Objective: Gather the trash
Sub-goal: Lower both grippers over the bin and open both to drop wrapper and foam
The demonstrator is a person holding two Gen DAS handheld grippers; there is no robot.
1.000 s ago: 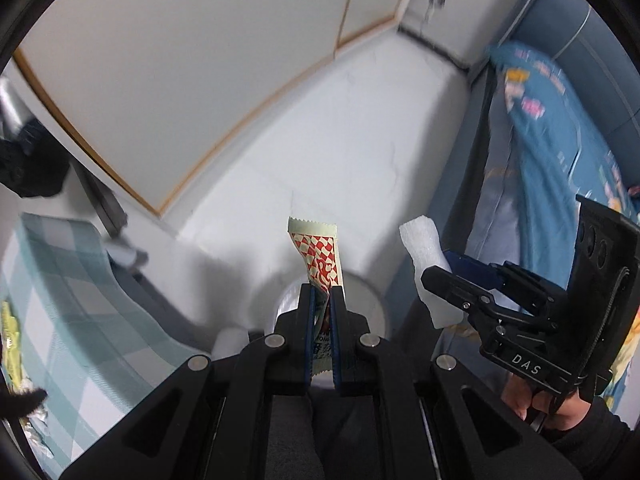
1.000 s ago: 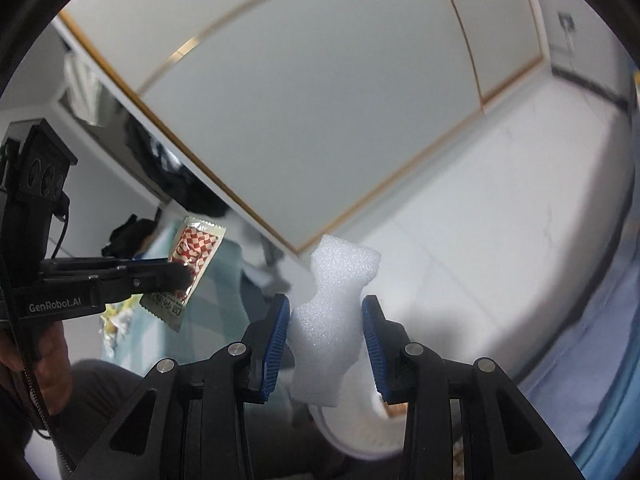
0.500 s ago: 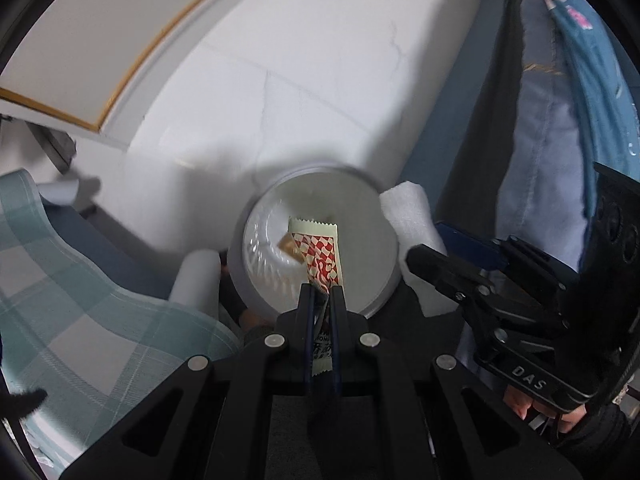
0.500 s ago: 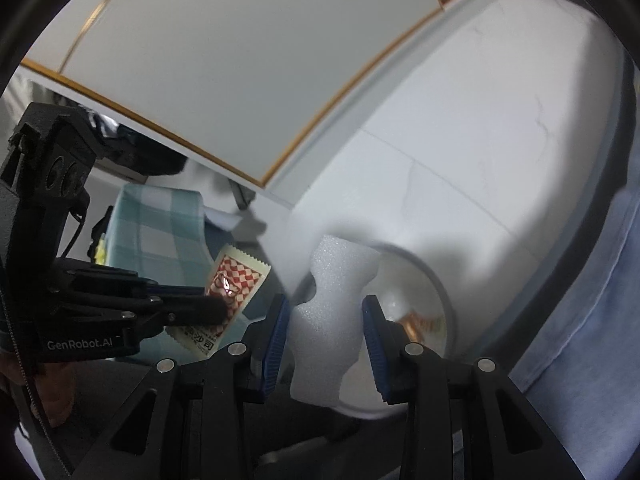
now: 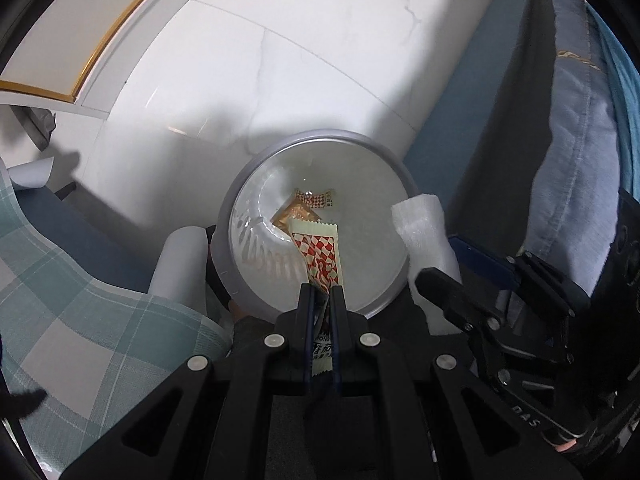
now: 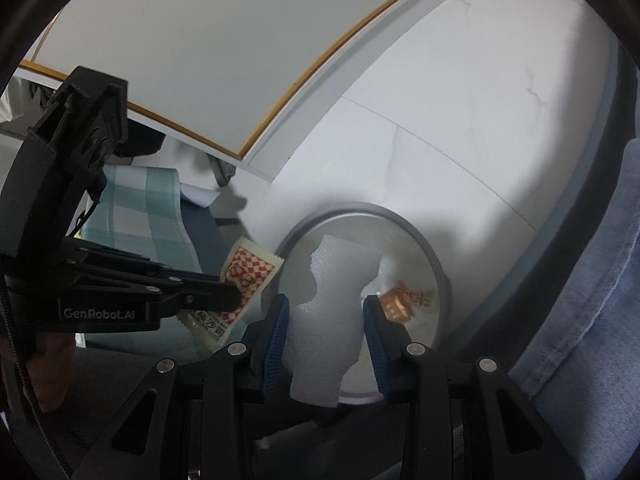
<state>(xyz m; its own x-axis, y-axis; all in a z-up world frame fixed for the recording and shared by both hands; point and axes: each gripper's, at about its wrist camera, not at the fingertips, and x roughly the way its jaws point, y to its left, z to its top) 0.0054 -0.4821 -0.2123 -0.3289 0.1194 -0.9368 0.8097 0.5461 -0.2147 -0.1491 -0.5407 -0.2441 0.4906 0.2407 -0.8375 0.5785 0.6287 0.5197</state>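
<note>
White foam piece [image 6: 334,308] between hand-held gripper [image 6: 325,336] pads, above grey bin [image 6: 434,264].

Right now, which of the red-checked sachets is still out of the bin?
The large sachet pinched upright in the left tool, above the bin. The two smaller sachets lie flat on its bottom.

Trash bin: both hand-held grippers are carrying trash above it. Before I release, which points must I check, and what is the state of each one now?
1. Left hand-held gripper shut on the checkered wrapper: ok.
2. Right hand-held gripper holding the foam piece: ok.
3. Wrapper above the opening of the trash bin: cannot tell; the two views disagree.
4. Foam piece above the opening: cannot tell; in the left wrist view it sits at the rim.
5. Room inside the bin: ok; only a few old wrappers lie at the bottom.
6. Grippers apart from each other: ok.
</note>
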